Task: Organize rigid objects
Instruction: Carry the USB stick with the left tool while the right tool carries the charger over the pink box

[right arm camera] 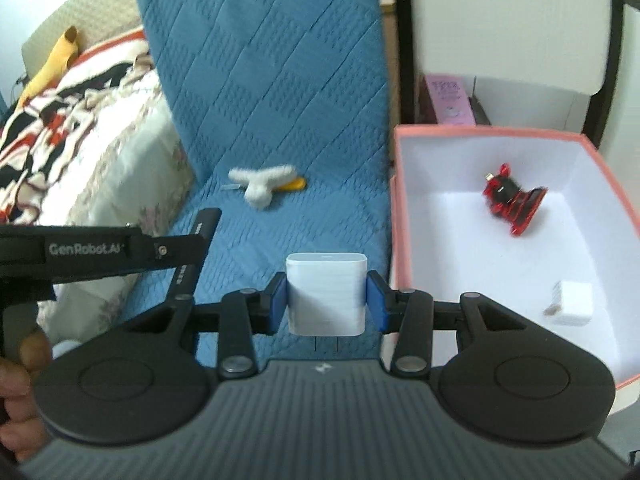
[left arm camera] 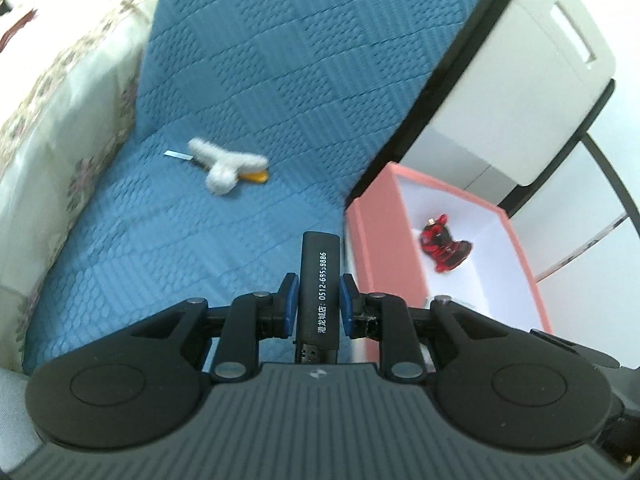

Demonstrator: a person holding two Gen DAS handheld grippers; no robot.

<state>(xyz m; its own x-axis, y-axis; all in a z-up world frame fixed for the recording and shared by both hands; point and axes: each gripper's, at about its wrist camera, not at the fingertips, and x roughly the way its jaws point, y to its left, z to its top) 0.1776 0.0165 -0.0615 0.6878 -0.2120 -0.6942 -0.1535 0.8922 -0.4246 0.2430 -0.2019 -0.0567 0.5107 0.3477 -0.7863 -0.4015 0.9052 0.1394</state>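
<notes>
My left gripper is shut on a slim black bar with white printed digits, held upright above the blue quilted sofa cover. My right gripper is shut on a white rounded box, also lifted over the cover. In the right wrist view the left gripper shows side-on at the left, the black bar sticking out of it. To the right, a pink box with a white inside holds a red and black toy and a white plug adapter.
A white plush duck with an orange beak lies on the sofa seat. Floral bedding and a patterned blanket lie to the left. White furniture with a black frame stands behind the pink box. A hand shows at lower left.
</notes>
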